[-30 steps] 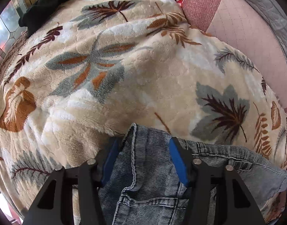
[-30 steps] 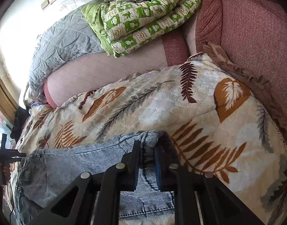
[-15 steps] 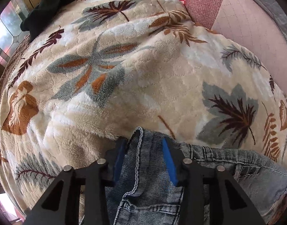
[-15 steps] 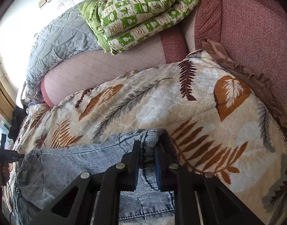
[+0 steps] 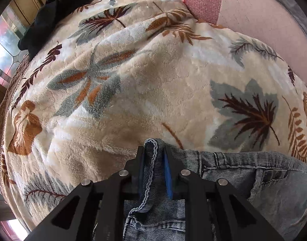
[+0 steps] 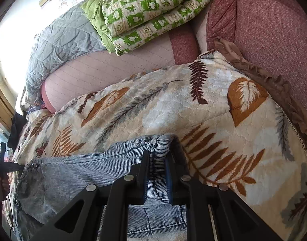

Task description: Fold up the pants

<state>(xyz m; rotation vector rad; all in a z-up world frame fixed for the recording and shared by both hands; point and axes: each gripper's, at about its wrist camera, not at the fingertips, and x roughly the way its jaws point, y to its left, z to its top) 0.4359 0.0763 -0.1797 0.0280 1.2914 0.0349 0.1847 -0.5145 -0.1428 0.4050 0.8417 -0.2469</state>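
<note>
Grey-blue denim pants point(image 5: 243, 182) lie on a cream leaf-print blanket point(image 5: 143, 84). My left gripper point(image 5: 153, 156) is shut on the waistband corner of the pants, whose stitched edge runs between the blue pads. In the right wrist view the pants point(image 6: 83, 172) stretch to the left across the blanket point(image 6: 223, 120). My right gripper point(image 6: 157, 158) is shut on the hem end of a pant leg. The left gripper point(image 6: 10, 166) shows small at the far left of that view, at the waistband.
A pink sofa back point(image 6: 113, 66) carries a grey quilt point(image 6: 63, 40) and a folded green-and-white quilt point(image 6: 149, 14). A red cushion point(image 6: 273, 30) stands at right. Black cloth point(image 5: 53, 10) lies at the blanket's far left corner by a window.
My left gripper's fingers have closed from wide apart onto the waistband corner. The right gripper stays shut on the leg hem, almost still.
</note>
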